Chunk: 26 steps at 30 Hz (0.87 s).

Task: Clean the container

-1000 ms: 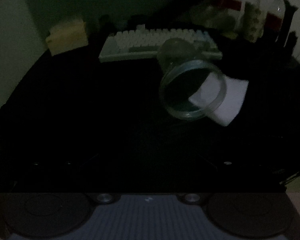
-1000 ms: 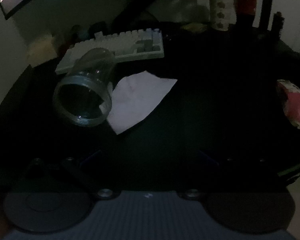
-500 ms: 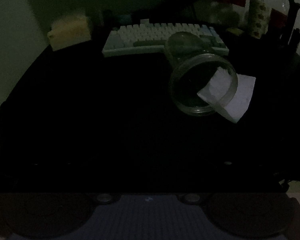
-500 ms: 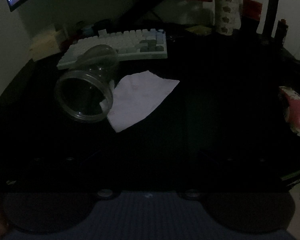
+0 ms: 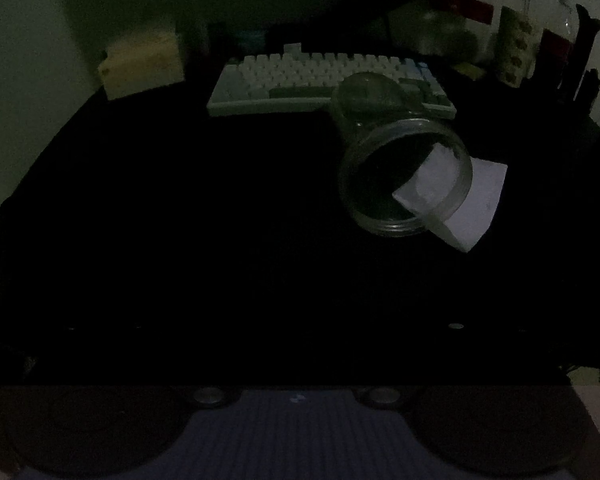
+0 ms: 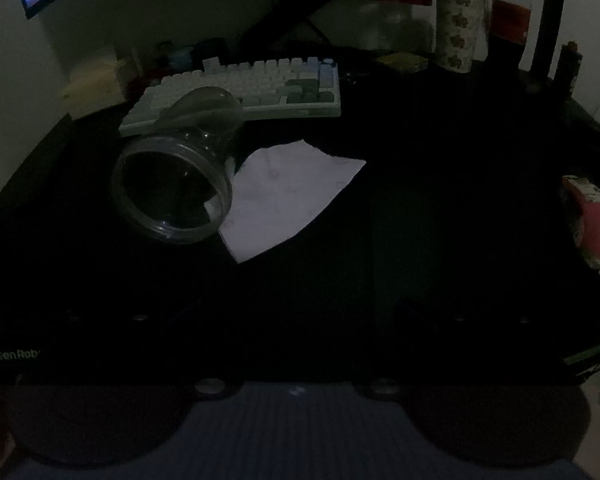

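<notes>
Since the clear container [image 6: 172,188] lies on its side, mouth toward me, just before the keyboard [image 6: 244,88], the white tissue [image 6: 288,196] touching it suits wiping (either gripper's state I cannot tell; too dark).

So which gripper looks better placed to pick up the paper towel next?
Probably right. In the right wrist view the paper towel lies near centre, fully exposed beside the jar. In the left wrist view the jar stands in front of most of it. The frames are too dark to show either gripper's fingers.
</notes>
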Available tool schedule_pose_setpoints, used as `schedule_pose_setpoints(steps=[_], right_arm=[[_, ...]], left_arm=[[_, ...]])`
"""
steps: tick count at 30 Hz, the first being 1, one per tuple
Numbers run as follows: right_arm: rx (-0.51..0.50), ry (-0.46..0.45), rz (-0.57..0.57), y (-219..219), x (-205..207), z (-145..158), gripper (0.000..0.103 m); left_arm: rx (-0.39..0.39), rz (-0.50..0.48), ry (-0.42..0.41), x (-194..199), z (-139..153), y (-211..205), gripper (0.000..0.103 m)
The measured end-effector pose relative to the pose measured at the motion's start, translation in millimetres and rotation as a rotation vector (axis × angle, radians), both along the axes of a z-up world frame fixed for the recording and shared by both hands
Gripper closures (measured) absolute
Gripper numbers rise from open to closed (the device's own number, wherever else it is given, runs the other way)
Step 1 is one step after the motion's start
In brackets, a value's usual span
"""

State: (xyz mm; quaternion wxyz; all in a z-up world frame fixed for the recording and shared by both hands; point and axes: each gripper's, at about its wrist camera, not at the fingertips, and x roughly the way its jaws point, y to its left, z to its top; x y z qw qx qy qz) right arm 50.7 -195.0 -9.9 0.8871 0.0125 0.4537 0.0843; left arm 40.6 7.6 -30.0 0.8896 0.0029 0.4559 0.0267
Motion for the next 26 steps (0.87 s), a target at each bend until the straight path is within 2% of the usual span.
schedule_pose_setpoints(steps=[5, 26], right_arm=[[0.001, -0.006, -0.001, 0.3, -0.3, 0.3, 0.0], [-0.002, -0.015, 0.004, 1.0, -2.0, 0.0, 0.0]], left_arm=[[0.032, -0.001, -0.005, -0.6, -0.6, -3.7, 0.0], [0.032, -0.006, -0.008, -2.6, -1.4, -5.8, 0.0]])
